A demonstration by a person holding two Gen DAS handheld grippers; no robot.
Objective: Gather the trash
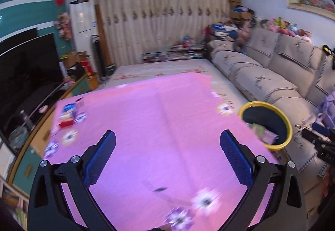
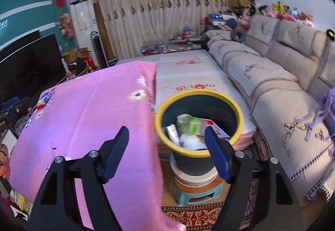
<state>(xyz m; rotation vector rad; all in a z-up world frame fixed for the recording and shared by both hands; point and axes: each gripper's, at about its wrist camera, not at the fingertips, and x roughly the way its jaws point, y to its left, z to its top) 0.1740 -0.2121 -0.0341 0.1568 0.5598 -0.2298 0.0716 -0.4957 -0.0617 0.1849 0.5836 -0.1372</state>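
Pink cloth (image 2: pixel 88 118) left, bin (image 2: pixel 199 124) beyond tool (image 2: pixel 166 136)

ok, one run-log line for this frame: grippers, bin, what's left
left hand-held gripper: open, empty | right hand-held gripper: open, empty | yellow-rimmed bin: holds trash | red and blue boxes: on pink cloth

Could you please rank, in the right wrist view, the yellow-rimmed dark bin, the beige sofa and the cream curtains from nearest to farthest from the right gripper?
From the right gripper:
1. Yellow-rimmed dark bin, just ahead, right.
2. Beige sofa, beyond, right.
3. Cream curtains, back wall.
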